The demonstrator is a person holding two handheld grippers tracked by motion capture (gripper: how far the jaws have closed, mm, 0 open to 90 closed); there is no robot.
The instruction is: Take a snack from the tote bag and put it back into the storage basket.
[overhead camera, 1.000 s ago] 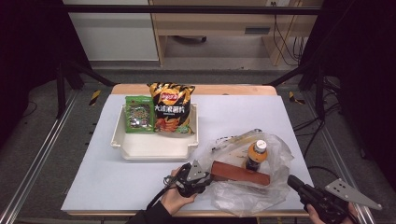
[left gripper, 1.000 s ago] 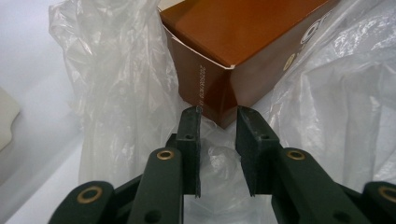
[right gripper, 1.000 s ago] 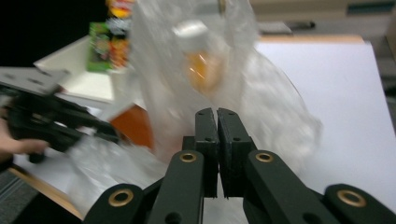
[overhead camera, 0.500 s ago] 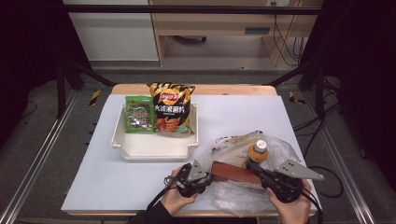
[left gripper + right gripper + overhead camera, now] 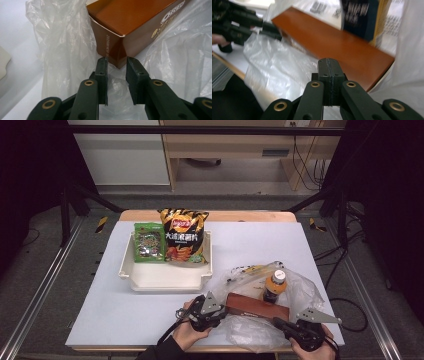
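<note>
A brown Oreo box (image 5: 257, 307) lies inside a crumpled clear plastic bag (image 5: 250, 332) at the table's front right. A bottle with an orange cap (image 5: 275, 285) stands in the bag behind the box. My left gripper (image 5: 222, 312) sits at the box's left end. In the left gripper view it (image 5: 116, 62) is open, with its jaws a short way apart in front of the box corner (image 5: 120, 55) and bag film (image 5: 62, 50) lying around them. My right gripper (image 5: 279, 323) is at the bag's front edge. Its jaws are pressed together (image 5: 329, 62) near the box's long side (image 5: 337, 42).
A cream tray (image 5: 165, 282) at the left middle holds a green snack bag (image 5: 149, 242) and an upright Lay's chips bag (image 5: 184, 235). The white table top (image 5: 260, 245) ends close behind both hands. The left gripper (image 5: 249, 22) appears at the top left of the right gripper view.
My right gripper came in from the table's front right corner to the bag, then drew back slightly toward the front edge. The left gripper stayed at the box's left end.
</note>
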